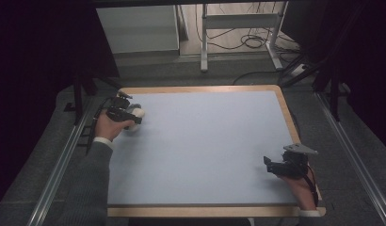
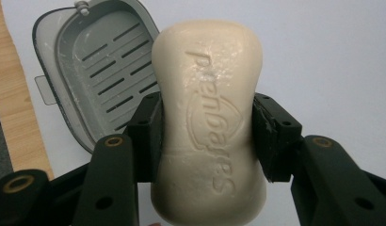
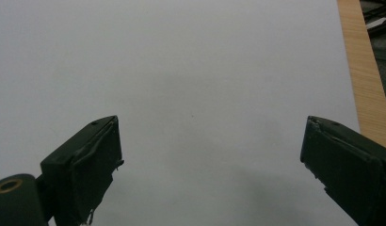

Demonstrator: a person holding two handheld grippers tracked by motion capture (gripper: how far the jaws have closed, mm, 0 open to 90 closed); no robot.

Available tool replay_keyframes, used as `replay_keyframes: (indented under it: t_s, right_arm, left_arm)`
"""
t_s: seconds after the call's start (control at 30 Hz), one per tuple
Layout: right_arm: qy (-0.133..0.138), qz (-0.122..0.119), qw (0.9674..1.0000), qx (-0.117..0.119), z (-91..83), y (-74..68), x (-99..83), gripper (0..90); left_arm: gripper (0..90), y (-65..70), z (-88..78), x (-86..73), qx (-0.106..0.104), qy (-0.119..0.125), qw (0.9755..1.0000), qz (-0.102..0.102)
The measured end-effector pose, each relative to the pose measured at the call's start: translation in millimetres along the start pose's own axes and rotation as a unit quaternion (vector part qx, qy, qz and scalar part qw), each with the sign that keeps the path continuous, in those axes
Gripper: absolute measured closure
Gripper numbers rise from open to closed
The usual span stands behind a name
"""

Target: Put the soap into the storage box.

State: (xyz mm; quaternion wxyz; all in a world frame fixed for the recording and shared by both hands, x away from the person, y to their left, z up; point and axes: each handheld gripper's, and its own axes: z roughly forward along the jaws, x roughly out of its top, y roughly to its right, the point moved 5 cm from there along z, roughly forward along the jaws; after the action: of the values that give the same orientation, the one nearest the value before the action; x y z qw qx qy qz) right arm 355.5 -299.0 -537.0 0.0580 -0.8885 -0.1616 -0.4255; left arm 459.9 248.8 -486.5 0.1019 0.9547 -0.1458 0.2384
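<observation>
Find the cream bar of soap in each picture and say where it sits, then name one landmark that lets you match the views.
High view: the soap is at the table's far left, in the left gripper.
Left gripper view: centre, clamped between the two black jaws, beside the open grey soap dish.
Right gripper view: I cannot find it there.
Shared landmark: the table's wooden edge.

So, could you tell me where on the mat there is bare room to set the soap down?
Most of the blue mat lies bare, from the left claw holding the soap bar across to the open right claw. The one crowded spot is the mat's far left corner, where the grey soap dish lies by the wooden edge.
</observation>
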Motion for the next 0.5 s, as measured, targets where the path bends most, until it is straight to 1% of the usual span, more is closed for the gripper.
replay_keyframes:
  t_s: [0.07,0.17,0.3,0.4,0.47,0.5]
  right_arm:
    - [0.001,0.000,1.0000,0.000,-0.1,0.4,0.0,5.7]
    - [0.003,0.000,1.0000,-0.001,-0.8,0.8,0.6,5.7]
    - [0.005,0.000,1.0000,-0.002,-1.3,0.5,1.0,5.7]
    - [0.005,0.000,1.0000,-0.002,-1.5,0.6,1.2,5.7]
    - [0.006,0.001,1.0000,-0.001,-1.5,0.8,1.3,5.7]
    - [0.006,0.002,1.0000,-0.001,-1.7,0.9,1.3,5.7]
  left_arm:
    - [49.6,-1.4,0.7,1.7,0.002,0.000,1.0000,-0.002]
    - [49.6,-2.0,0.7,6.4,-0.004,0.003,1.0000,-0.007]
    - [49.6,-6.9,1.7,12.7,-0.001,0.004,0.9999,-0.013]
    - [49.6,-13.5,4.7,15.1,0.007,-0.005,0.9998,-0.016]
    - [49.6,-18.7,7.3,17.0,0.013,-0.005,0.9996,-0.024]
    - [49.6,-20.9,8.3,17.5,0.016,-0.005,0.9995,-0.025]
